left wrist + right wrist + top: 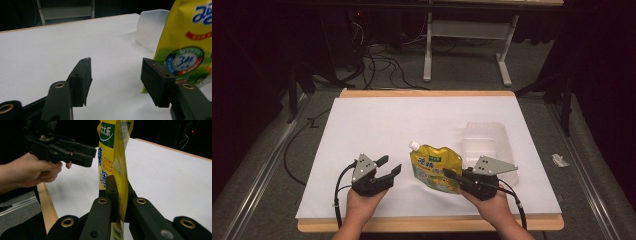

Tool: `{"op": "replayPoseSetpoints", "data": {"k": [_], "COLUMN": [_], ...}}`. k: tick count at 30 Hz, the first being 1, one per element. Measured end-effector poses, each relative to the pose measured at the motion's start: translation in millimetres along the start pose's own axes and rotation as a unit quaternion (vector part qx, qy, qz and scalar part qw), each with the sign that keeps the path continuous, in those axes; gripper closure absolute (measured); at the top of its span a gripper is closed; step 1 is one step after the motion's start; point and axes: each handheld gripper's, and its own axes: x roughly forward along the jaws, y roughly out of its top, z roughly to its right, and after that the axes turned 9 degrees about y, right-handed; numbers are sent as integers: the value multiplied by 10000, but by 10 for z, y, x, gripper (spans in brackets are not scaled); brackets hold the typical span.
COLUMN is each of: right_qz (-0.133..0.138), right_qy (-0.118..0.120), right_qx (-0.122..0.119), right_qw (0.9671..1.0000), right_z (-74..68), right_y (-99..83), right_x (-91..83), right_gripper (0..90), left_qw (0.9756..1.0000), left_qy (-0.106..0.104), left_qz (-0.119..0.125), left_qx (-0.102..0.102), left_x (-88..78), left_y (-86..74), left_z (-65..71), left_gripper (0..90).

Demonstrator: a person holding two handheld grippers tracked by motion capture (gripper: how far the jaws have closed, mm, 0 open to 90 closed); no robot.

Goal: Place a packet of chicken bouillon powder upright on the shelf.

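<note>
Currently the right tool [452, 176] is clenched on the lower edge of the yellow pouch [435, 167], film pinched flat between its jaws in the right gripper view; pouch sits near the desk's [377, 125] front edge, long axis running from the grasped bottom up-left to the white spout [414, 145]; left tool [388, 167] is released, jaws spread, holding nothing; pouch lies just to its right, near but apart; clear tray [484, 142] stands beyond the pouch; likely the left tool closes in next.

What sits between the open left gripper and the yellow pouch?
Nothing: bare white table separates the left gripper from the pouch, as the high view shows.
</note>
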Motion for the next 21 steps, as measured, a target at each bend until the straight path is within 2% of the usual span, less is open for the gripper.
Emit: {"op": "replayPoseSetpoints", "data": {"k": [3, 4, 7, 10, 13, 21], "right_qz": [71, 65, 6, 187, 153, 335], "right_qy": [60, 86, 115, 199, 270, 296], "right_qx": [23, 15, -152, -180, -287, -298], "right_qw": [10000, 9999, 9998, 9995, 9991, 9986], "right_z": [22, 30, 54, 80, 92, 171], "right_y": [66, 88, 146, 146, 155, 209], "right_x": [14, 19, 8, -66, -131, -324], "right_gripper": [900, 900, 900, 900, 900, 900], "left_qw": [10000, 10000, 9998, 9997, 9997, 9993], "left_qy": [1, 46, 76, 114, 149, 124], "left_qz": [-34, -49, -91, -91, -149, -232], "left_qx": [9, 67, 155, 181, 157, 251], "left_x": [-2, -1, -1, 3, 19, 53], "left_y": [-11, -12, -13, -20, -30, -44], "left_z": [-35, -40, -43, -41, -41, -14], "left_gripper": [399, 389, 371, 368, 368, 370]}}
